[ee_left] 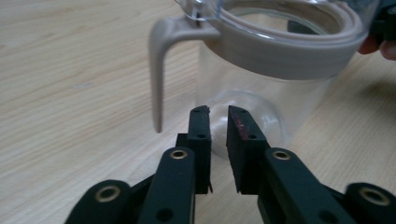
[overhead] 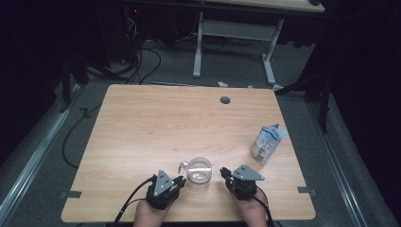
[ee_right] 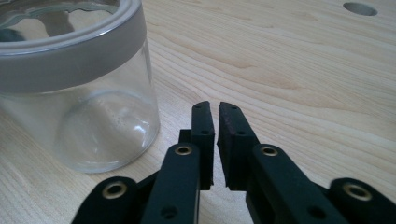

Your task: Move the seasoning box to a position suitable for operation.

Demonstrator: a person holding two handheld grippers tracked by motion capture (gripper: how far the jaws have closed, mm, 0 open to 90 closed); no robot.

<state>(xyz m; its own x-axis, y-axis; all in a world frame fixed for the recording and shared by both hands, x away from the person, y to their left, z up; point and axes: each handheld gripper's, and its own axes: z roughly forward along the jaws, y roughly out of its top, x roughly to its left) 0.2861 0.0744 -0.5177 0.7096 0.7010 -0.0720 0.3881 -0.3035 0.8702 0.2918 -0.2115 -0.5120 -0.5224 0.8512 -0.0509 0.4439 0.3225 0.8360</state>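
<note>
Clear glass, banded at the rim with a grey collar, made up the jar (overhead: 199,173) that stood near the front edge of the wooden table (overhead: 156,123), between the two grippers. Seen along the left gripper (ee_left: 218,112), the jar rose just beyond the jaw tips and slightly to their right, its grey clasp lever (ee_left: 159,79) hanging down to the left of the tips; the jaws stood nearly together with a narrow slit between them, and nothing lay in that slit. Seen along the right gripper (ee_right: 216,106), the jar sat to the left of the jaws and just ahead of them, apart from the tips; those jaws too were almost shut on nothing. A blue-and-white carton (overhead: 267,144) stood well apart, far out past the right jaws. I judged the work to be at the approach stage, with both tools flanking the jar and neither touching it. Taking hold next would call for spreading one pair of jaws wide enough to span the collar or the lever.
</note>
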